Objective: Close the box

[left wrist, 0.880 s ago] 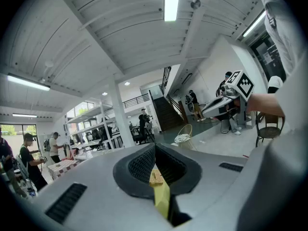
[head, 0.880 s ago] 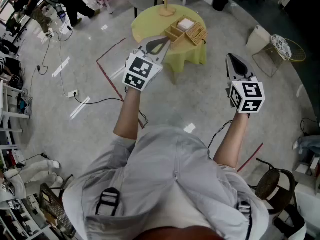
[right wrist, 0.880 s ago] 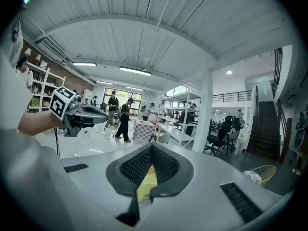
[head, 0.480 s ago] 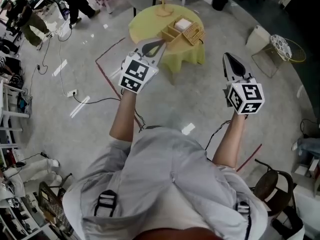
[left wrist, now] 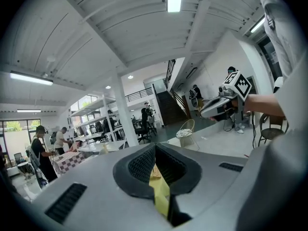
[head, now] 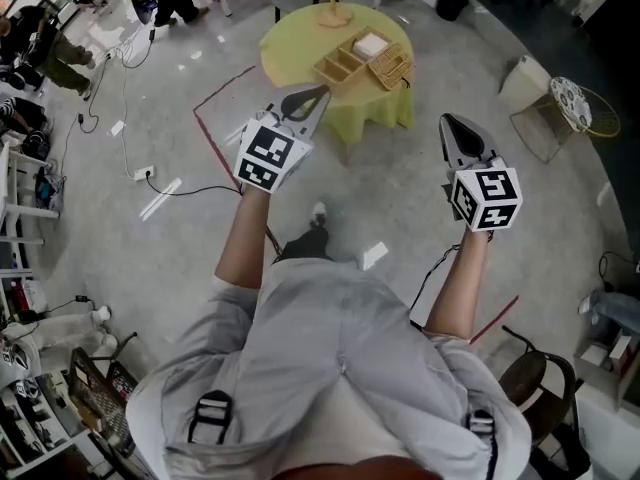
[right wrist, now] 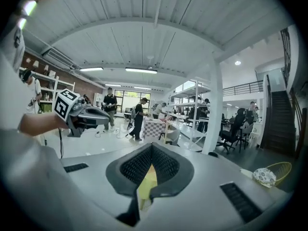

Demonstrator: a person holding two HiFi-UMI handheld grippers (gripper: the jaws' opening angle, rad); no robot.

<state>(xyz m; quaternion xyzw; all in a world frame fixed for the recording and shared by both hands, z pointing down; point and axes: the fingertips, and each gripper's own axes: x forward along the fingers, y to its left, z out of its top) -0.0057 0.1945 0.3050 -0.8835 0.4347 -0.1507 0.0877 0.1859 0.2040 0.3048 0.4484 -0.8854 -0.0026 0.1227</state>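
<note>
Yellow desk point(head: 292, 52) holds the open box point(head: 352, 64); left gripper point(head: 322, 92) and right gripper point(head: 446, 120) hover away, both pressed together.

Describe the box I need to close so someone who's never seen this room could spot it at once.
Find the round table draped in yellow cloth, standing on the grey floor ahead of the person. On top lies the wooden box, open and divided into compartments, one holding something white. Unlike the upright wooden stand beyond it, the box is low, flat and sectioned.
</note>
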